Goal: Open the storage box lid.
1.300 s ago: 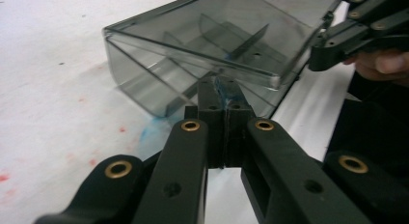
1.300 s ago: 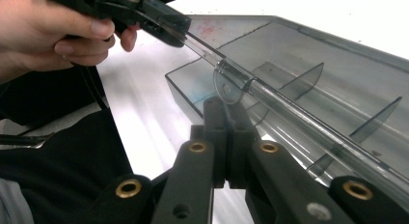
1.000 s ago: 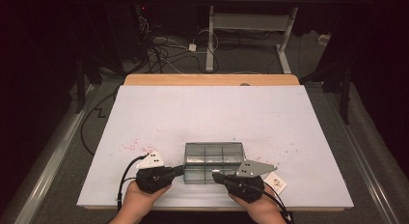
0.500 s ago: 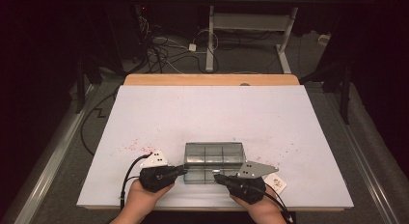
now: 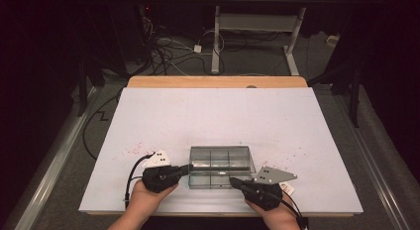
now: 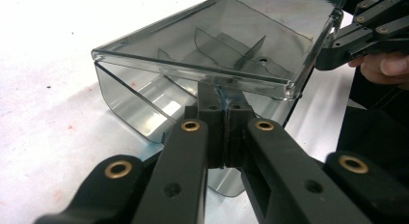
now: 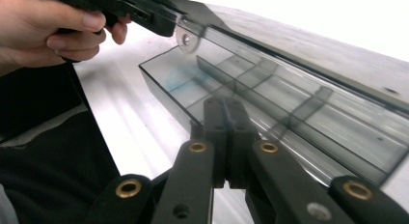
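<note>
Two grippers | left gripper (image 5: pixel 187 167) clamped on clear box (image 5: pixel 220 158) lid edge | right gripper (image 5: pixel 233 180) closed against box front wall

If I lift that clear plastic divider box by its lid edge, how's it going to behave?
The box looks stiff: thin hard clear walls with moulded dividers, so it should keep its shape. It appears empty, so it is probably light and may slide on the smooth white table when nudged. The hinged lid stands partly open, so lifting by its edge would likely swing the lid rather than raise the tray.
</note>
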### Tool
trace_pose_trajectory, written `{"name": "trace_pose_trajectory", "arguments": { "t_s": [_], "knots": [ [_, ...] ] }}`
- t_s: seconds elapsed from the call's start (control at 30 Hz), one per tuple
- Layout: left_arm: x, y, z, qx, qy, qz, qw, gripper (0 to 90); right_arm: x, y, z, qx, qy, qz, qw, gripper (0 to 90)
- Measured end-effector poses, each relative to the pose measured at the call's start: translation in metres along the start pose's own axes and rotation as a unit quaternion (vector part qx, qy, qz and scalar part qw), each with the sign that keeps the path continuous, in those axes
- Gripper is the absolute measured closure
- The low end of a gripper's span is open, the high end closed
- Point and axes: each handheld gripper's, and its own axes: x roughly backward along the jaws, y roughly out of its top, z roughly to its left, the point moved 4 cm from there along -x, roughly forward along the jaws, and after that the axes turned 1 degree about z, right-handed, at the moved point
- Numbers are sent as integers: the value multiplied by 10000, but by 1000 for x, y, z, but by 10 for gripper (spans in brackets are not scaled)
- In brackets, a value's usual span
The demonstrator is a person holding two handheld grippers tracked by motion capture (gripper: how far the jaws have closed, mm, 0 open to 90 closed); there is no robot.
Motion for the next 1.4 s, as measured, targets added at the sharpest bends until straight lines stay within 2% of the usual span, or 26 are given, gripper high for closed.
{"name": "trace_pose_trajectory", "arguments": {
  "t_s": [0.57, 0.93, 1.4],
  "knots": [
    [-1, 2, 5, 5, 9, -22, 10000, 876, 27, -6, -24, -167, -505, -137, 9985, 900],
    [-1, 2, 5, -9, 16, -43, 10000, 876, 38, -9, -37, -243, -704, -191, 9970, 900],
    [-3, 3, 4, -25, 6, -75, 10000, 876, 50, -15, -60, -451, -1046, -207, 9933, 900]
  ]
}}
